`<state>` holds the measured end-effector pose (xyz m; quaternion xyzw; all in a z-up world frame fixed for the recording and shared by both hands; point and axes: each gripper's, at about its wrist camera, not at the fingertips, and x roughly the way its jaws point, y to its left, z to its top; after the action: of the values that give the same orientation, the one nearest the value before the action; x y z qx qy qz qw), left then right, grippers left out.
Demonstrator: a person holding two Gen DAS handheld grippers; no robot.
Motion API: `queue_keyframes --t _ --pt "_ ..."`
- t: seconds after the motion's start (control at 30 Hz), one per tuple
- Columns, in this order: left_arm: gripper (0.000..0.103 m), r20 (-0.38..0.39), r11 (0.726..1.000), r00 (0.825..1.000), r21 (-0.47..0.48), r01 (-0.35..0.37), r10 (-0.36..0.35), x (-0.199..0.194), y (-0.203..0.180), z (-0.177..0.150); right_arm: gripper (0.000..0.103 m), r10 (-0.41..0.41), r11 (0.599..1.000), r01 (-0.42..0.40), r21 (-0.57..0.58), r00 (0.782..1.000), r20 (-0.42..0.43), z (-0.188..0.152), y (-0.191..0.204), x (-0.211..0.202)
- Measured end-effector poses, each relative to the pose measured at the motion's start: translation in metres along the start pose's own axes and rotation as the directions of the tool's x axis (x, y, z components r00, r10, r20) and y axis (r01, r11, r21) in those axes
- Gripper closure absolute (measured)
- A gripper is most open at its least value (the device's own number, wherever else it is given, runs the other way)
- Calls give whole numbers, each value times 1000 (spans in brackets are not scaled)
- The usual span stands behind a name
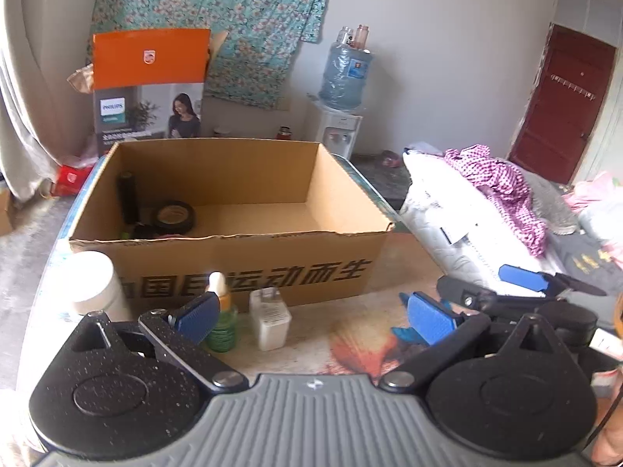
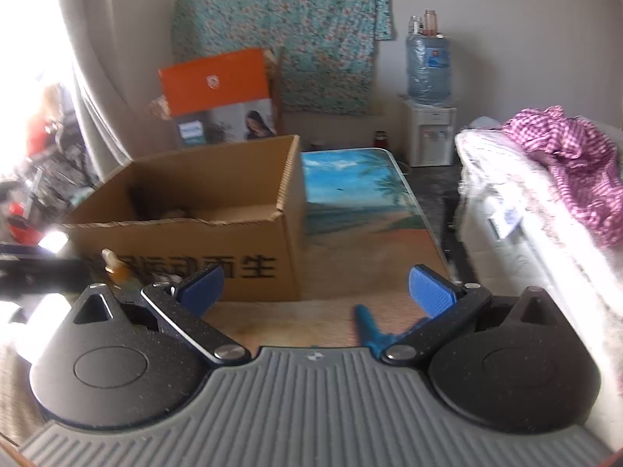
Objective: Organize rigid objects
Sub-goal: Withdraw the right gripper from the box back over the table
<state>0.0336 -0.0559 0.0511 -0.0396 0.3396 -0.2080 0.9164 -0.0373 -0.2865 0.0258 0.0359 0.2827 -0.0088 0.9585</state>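
Table [image 2: 350, 202] under me carries a printed beach scene, and a cardboard box [image 1: 249, 268] sits on it with black lettering across its near wall. Behind it I see a floral cloth [image 1: 218, 19] on the wall, an orange carton [image 1: 150, 85], a water dispenser [image 1: 342, 116], a red door [image 1: 560, 105] and a bed [image 1: 467, 210] heaped with pink checked fabric.

Inside the box, a black cylinder [image 1: 128, 198] stands in the left corner beside a tape roll [image 1: 175, 216]; the items lower down there are cut off by the box wall. The right wrist view is blurred, so the box interior is hard to read there.

Just in front of the box stand a white jar [image 1: 97, 288], a dropper bottle [image 1: 222, 319] and a white charger [image 1: 269, 319].

My left gripper [image 1: 311, 315] has its blue pads spread wide, holding nothing, with the bottle just beside its left pad. My right gripper [image 2: 317, 292] is equally wide apart and empty, low over the table near the box's right corner.
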Motion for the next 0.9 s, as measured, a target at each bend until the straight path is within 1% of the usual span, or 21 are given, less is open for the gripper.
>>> queue_keyframes --t 0.1,0.23,0.3,0.4,0.53,0.63,0.7,0.8,0.9 --pt "0 4 1000 1000 -12 18 -18 5 -1 0 1 -3 1000 3 -23 1000 -4 0 1 2" --pt "0 8 1000 1000 11 25 -25 9 -6 1 1 -20 997 21 -71 1000 16 2 7 -2" --pt "0 5 999 999 28 45 -45 11 -8 1 1 -41 994 44 -96 999 30 6 11 -3" --pt "0 8 994 995 41 101 -101 12 -9 -4 1 -59 990 65 -127 997 52 6 20 -9" --pt "0 20 984 984 -11 178 -177 10 0 -15 1 -34 994 39 -104 998 43 5 24 -15" --pt "0 23 980 980 -30 199 -198 6 9 -22 1 -2 996 6 -88 999 41 3 26 -19" --pt "0 44 982 981 -5 190 -190 1 12 -27 1 30 997 -26 -79 998 53 2 27 -22" --pt "0 70 989 989 67 129 -134 -5 11 -32 1 79 995 -74 -67 994 75 1 27 -26" --pt "0 76 988 995 141 58 -69 -5 9 -36 1 118 992 -114 -48 990 80 -1 28 -24"
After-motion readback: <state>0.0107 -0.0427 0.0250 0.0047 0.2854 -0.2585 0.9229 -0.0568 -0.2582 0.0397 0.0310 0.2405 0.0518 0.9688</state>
